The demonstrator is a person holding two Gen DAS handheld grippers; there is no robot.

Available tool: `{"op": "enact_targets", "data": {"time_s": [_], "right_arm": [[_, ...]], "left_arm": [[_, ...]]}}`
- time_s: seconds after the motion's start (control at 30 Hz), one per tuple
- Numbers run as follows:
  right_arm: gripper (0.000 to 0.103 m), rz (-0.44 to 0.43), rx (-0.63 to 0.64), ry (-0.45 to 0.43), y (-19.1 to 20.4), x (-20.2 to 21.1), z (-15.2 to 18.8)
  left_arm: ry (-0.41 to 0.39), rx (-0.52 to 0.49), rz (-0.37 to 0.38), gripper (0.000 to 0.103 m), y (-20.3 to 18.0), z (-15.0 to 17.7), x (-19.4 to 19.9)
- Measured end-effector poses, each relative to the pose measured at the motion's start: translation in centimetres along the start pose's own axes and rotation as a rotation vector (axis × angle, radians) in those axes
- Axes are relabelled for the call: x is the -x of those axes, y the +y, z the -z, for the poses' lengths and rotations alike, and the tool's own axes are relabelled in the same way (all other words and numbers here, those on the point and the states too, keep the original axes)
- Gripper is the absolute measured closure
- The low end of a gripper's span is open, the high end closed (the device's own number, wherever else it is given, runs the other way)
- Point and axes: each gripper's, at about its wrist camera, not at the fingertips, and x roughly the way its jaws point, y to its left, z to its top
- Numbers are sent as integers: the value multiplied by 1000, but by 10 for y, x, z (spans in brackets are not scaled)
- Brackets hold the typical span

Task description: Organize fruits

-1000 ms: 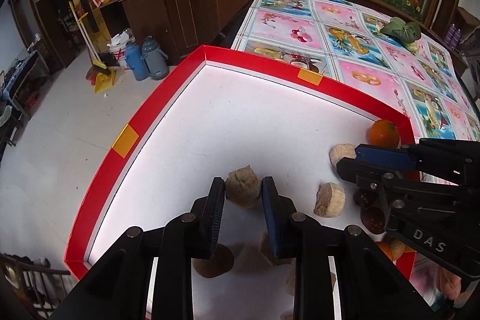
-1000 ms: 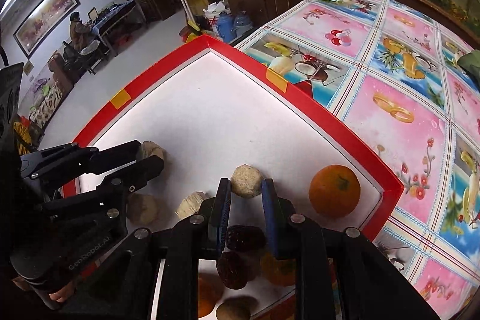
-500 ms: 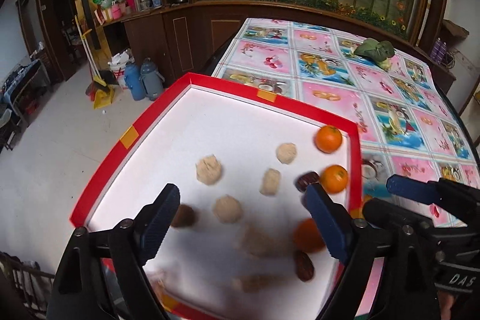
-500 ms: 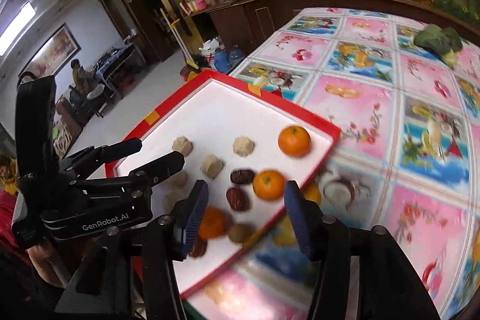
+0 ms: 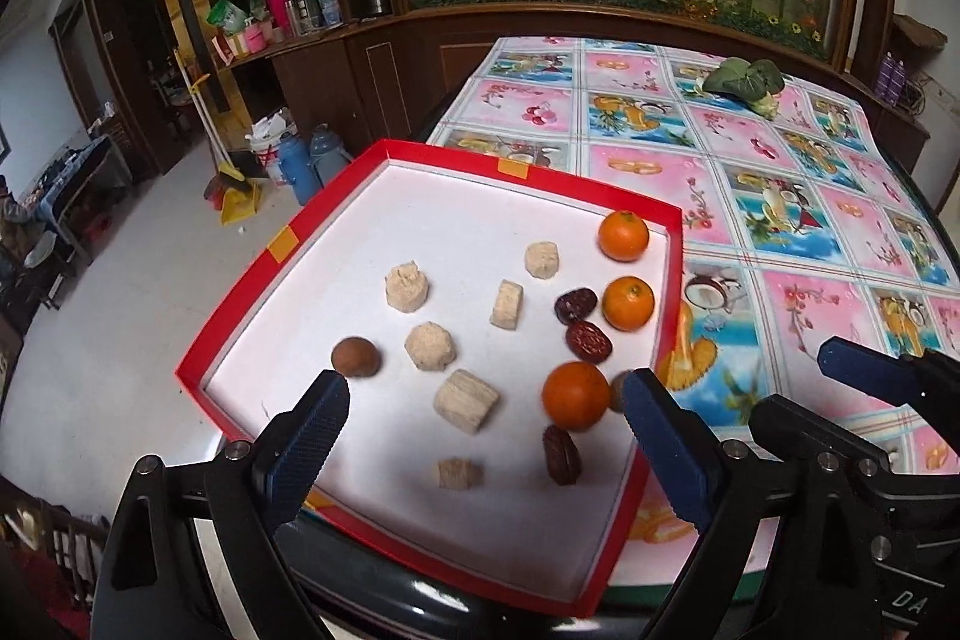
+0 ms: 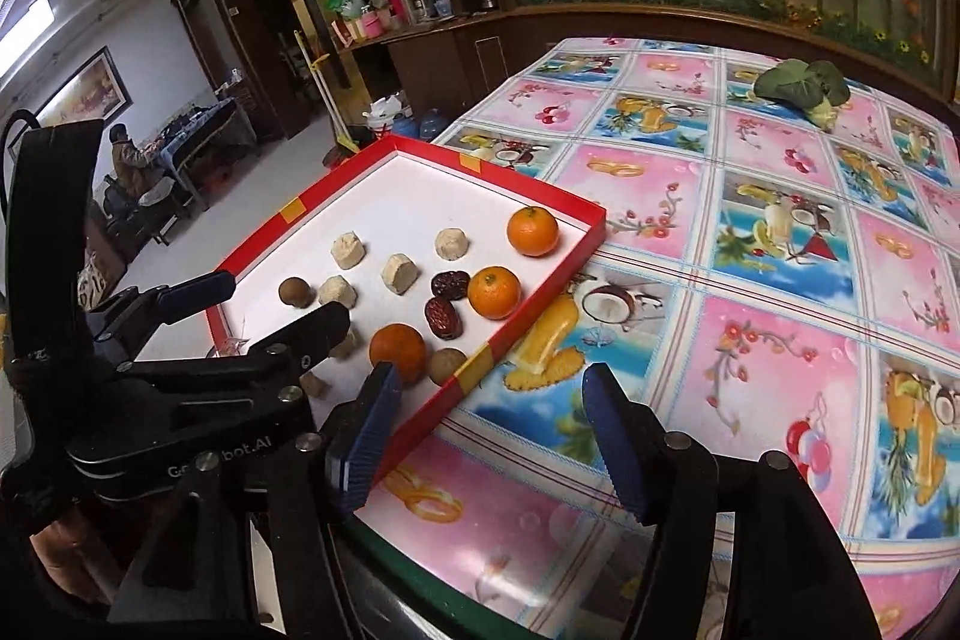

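Both pairs of fingers, left gripper [image 5: 485,415] and right gripper [image 6: 489,409], now spread wide and empty, pulled back above the counter; released beige cakes, oranges and dark dates lie loose in the red-rimmed white tray [image 5: 240,307], suggesting placement finished.

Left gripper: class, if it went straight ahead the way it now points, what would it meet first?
Probably the pale block in the red tray, centred between the open left gripper fingers; the orange sits just right of it. Depth is uncertain.
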Motion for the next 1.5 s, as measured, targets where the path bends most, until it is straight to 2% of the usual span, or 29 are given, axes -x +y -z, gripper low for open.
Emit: {"op": "enact_targets", "data": {"time_s": [0.13,0.27,0.67,0.87,1.5], "right_arm": [[38,-12,-36,13,-6,5,7],[38,-22,-66,16,-8,11,12],[38,-2,-25,-6,13,29,19],[38,2,-17,-11,13,29,16],[38,41,-35,32,-2,-8,2]], "left_arm": [[8,5,-4,10,3,2,8],[-17,0,0,10,3,5,23],[-35,25,8,9,11,17,42],[-34,34,-3,8,16,13,35],[16,11,6,8,14,-4,-22]]}}
